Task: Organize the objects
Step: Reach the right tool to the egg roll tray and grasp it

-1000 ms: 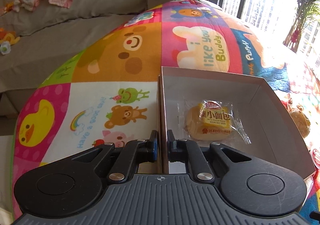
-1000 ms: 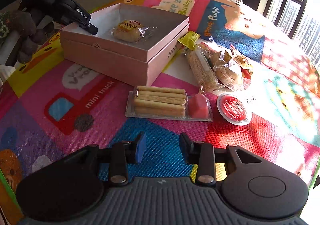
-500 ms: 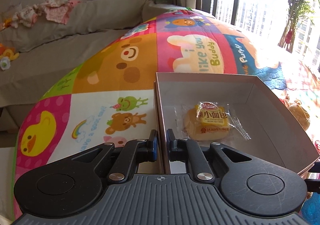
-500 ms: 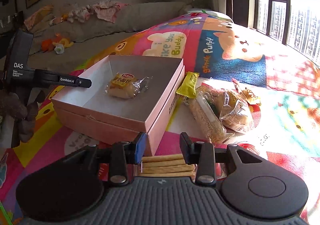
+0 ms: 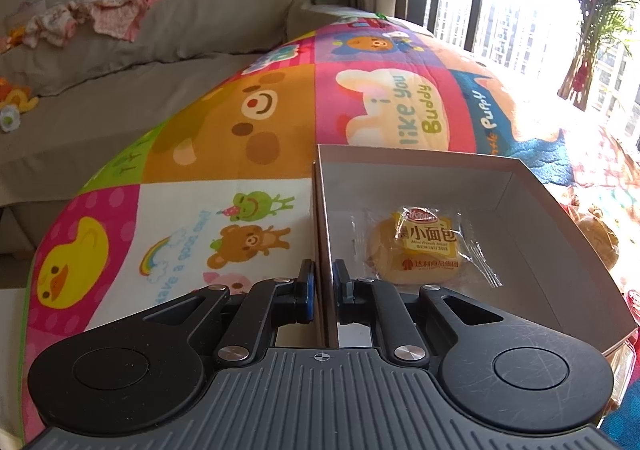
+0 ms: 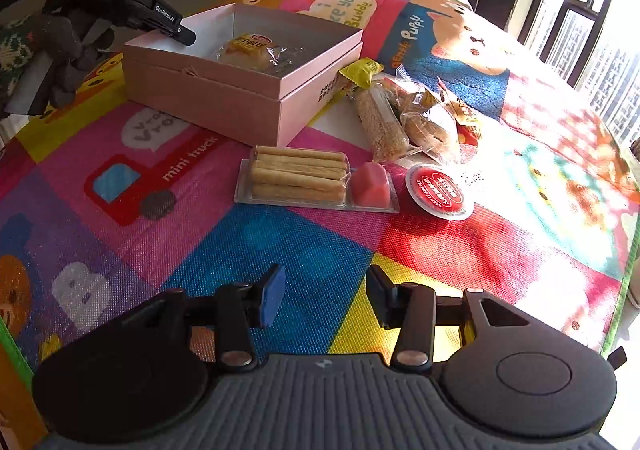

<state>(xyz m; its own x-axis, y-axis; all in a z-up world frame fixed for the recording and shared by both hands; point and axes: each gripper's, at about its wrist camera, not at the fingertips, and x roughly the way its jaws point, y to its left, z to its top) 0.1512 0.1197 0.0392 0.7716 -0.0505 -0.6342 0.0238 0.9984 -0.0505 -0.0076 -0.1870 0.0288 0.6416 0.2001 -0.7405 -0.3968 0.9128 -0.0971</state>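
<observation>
Left claw pinching the box wall | right claw spread, over the mat, well apart from the box | bun inside the box | biscuit tray just beside the box | red lid beside that tray | wrapped snacks against the box.

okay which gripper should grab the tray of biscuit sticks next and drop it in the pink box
Right. The right gripper is open and empty, facing the biscuit stick tray across bare mat. The left gripper is shut on the pink box wall, probably steadying it.
</observation>
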